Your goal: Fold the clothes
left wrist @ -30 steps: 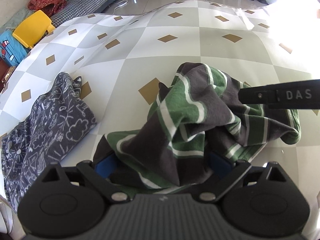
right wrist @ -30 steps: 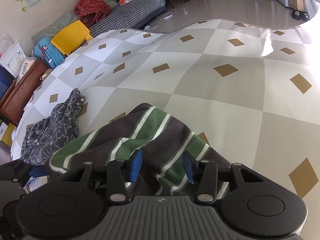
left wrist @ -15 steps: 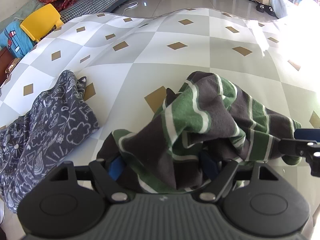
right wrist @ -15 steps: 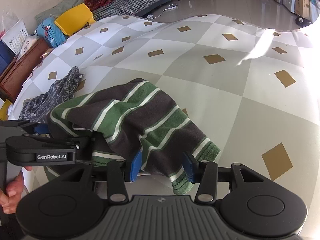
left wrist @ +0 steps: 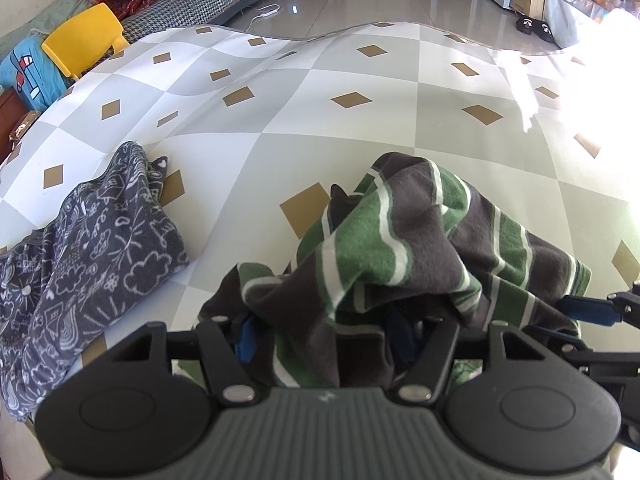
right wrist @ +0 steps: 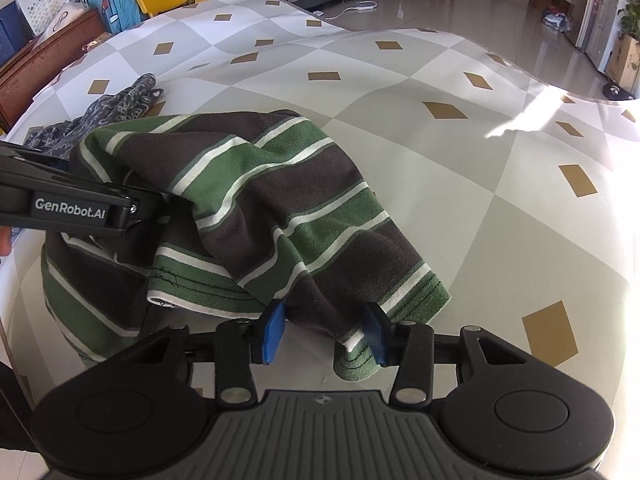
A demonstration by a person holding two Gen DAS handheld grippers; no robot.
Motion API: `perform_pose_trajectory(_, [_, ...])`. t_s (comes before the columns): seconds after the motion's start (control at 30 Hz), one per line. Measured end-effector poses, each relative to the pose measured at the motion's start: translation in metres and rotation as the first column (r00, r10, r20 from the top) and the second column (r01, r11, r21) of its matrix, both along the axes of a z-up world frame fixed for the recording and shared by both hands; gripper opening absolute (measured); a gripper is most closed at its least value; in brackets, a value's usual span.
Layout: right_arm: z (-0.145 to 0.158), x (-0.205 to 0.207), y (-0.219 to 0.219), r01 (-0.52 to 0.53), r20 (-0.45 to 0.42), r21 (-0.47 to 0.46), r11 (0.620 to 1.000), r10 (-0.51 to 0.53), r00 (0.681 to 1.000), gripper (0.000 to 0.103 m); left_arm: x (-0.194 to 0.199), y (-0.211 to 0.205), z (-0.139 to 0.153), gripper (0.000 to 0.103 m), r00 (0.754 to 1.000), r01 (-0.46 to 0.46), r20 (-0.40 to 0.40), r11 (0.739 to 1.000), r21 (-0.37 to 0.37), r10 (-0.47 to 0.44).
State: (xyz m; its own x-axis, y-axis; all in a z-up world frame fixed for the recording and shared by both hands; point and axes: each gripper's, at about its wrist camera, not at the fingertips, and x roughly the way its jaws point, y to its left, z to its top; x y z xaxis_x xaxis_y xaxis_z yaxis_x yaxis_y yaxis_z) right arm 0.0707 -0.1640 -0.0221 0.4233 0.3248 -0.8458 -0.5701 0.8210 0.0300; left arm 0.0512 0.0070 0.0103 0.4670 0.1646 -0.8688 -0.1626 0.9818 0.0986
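Both our grippers, left (left wrist: pixel 324 330) and right (right wrist: pixel 326 330), have been closing with the striped shirt (right wrist: pixel 256 208) bunched between their blue pads, tilted steeply down at the checkered cloth (right wrist: pixel 460 184). We see a patterned garment (left wrist: pixel 92 256) lying just left.

Ahead of us the checkered table cover (left wrist: pixel 360 80) lies bare right out to its far edge, so we can pass freely forward and to the right. On the left, the grey patterned garment (left wrist: pixel 92 256) sits in a heap and blocks that side. Between our two grippers the bunched striped shirt (right wrist: pixel 272 208) fills the near middle, with the left gripper (right wrist: pixel 132 208) close beside it.
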Motion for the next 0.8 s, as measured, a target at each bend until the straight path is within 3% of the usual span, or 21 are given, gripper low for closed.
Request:
perform_pose_trajectory(0.1, [0.004,0.002,-0.002,0.028,0.03,0.001,1.0,-0.028,0.999,0.01,0.0,-0.001,0.0,0.063,1.0,0.004,-0.003,1.0,0.003,-0.004])
perform_pose_trajectory(0.2, [0.015,0.006,-0.006,0.071,0.073,0.034,0.997,-0.073,0.995,0.006,-0.001,-0.004,0.0,0.074,1.0,0.013,0.004,1.0,0.012,-0.013])
perform_pose_trajectory(0.37, [0.041,0.012,-0.015,0.156,0.128,0.153,0.976,-0.177,0.976,0.004,-0.003,-0.014,0.001,0.085,0.999,0.043,0.017,0.998,0.049,-0.043])
perform_pose_trajectory(0.5, [0.059,0.017,-0.02,0.206,0.14,0.258,0.944,-0.248,0.959,0.004,-0.002,-0.023,0.0,0.087,0.997,0.072,0.023,0.994,0.076,-0.074])
perform_pose_trajectory(0.8, [0.089,0.026,-0.017,0.203,0.153,0.416,0.887,-0.288,0.945,0.003,0.002,-0.035,-0.002,0.095,0.993,0.107,0.034,0.99,0.091,-0.111])
